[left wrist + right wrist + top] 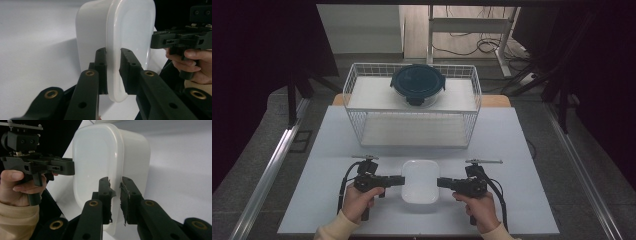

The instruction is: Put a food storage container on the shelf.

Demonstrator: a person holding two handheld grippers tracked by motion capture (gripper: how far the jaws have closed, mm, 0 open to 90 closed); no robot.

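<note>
White container (420,181); black grippers; dark teal lid (417,82); white wire basket (357,77).

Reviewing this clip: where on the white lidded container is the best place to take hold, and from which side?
Grip the white container at its protruding lid rim, midway along each long side, coming in level from left and right. The rim is thin enough to fit between the jaws. The left claw and right claw are clamped there now.

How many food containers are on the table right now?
2. A white container sits at the near edge, clamped by the left gripper and right gripper. A dark-lidded round container rests on the wire rack farther back.
</note>
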